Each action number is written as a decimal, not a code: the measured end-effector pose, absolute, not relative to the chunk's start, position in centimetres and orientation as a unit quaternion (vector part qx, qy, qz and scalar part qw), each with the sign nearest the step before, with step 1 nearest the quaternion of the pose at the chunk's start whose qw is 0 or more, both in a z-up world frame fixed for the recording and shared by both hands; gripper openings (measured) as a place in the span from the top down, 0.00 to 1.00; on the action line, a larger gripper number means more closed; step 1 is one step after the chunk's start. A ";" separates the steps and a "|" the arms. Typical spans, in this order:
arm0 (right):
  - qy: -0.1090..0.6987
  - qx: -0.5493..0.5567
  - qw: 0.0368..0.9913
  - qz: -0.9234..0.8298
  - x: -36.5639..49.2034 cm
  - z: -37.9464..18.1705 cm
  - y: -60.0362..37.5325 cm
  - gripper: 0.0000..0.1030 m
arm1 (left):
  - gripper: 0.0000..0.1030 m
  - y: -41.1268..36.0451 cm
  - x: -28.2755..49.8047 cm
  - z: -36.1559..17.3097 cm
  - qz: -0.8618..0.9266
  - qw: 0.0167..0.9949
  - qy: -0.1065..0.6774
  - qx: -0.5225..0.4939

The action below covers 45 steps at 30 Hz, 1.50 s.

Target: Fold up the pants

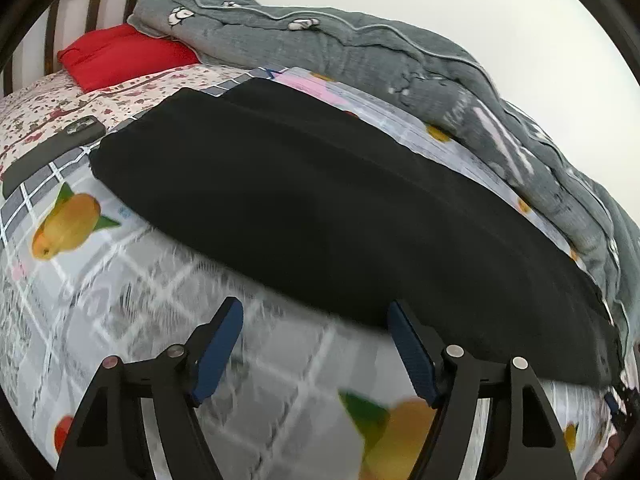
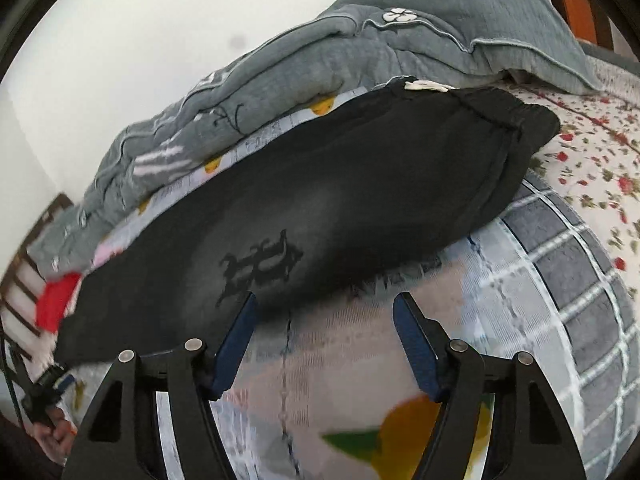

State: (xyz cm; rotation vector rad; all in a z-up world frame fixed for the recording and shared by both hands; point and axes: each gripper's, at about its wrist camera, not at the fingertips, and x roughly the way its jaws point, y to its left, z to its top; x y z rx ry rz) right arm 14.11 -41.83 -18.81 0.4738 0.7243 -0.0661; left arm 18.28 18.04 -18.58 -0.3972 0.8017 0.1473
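Observation:
Black pants [image 1: 312,208] lie flat along the bed, folded lengthwise into one long strip. In the right wrist view the pants [image 2: 360,184] show an elastic waistband at the upper right and a dark logo print near the front edge. My left gripper [image 1: 316,312] is open and empty, just short of the pants' near edge, above the fruit-print sheet. My right gripper [image 2: 326,306] is open and empty, its left fingertip [image 2: 246,312] at the near edge of the pants.
A grey quilt [image 1: 400,60] is bunched along the far side of the bed. A red pillow [image 1: 124,56] lies by the wooden headboard. A dark phone [image 1: 52,152] lies on the sheet left of the pants. The fruit-print sheet [image 1: 120,280] covers the near side.

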 end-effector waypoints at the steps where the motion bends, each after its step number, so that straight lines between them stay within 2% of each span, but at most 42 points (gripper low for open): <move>1: 0.352 0.234 0.906 -0.032 14.7 -18.9 -41.9 0.32 | 0.35 18.2 18.8 -18.5 0.078 0.897 0.388 -0.195; 3: 0.360 0.247 0.899 -0.031 16.2 -19.2 -42.4 0.33 | 0.40 18.3 19.6 -18.5 0.097 0.894 0.390 -0.196; 4: 0.361 0.252 0.897 -0.029 16.6 -19.3 -42.5 0.33 | 0.50 18.3 19.9 -18.5 0.107 0.893 0.392 -0.193; 5: 0.363 0.254 0.896 -0.029 17.1 -19.4 -42.6 0.39 | 0.64 18.3 20.2 -18.4 0.117 0.893 0.392 -0.187; 6: 0.367 0.249 0.896 -0.035 17.6 -19.4 -42.4 0.55 | 0.73 18.3 20.5 -18.3 0.128 0.893 0.394 -0.175; 7: 0.371 0.240 0.896 -0.038 17.9 -19.3 -42.2 0.67 | 0.88 18.2 20.7 -18.1 0.140 0.894 0.397 -0.153; 8: 0.370 0.234 0.898 -0.034 18.1 -19.2 -42.0 0.78 | 0.90 18.3 20.7 -17.9 0.139 0.898 0.392 -0.144; 11: 0.335 0.204 0.919 -0.033 17.5 -17.7 -41.3 0.84 | 0.92 18.5 20.3 -16.0 0.118 0.917 0.355 -0.139; 17: 0.301 0.157 0.940 -0.030 19.2 -14.2 -40.0 0.85 | 0.92 18.0 22.4 -11.5 0.100 0.942 0.297 -0.120; 31: 0.252 0.134 0.958 -0.043 27.3 -11.1 -39.3 0.88 | 0.92 14.5 30.2 -10.1 0.136 0.965 0.211 -0.071; 36: 0.253 0.141 0.955 -0.057 31.7 -11.0 -39.1 0.89 | 0.92 15.6 33.7 -10.2 0.128 0.961 0.229 -0.089; 45: 0.273 0.191 0.939 -0.090 36.8 -13.8 -39.6 0.89 | 0.92 14.7 35.8 -13.8 0.124 0.956 0.253 -0.080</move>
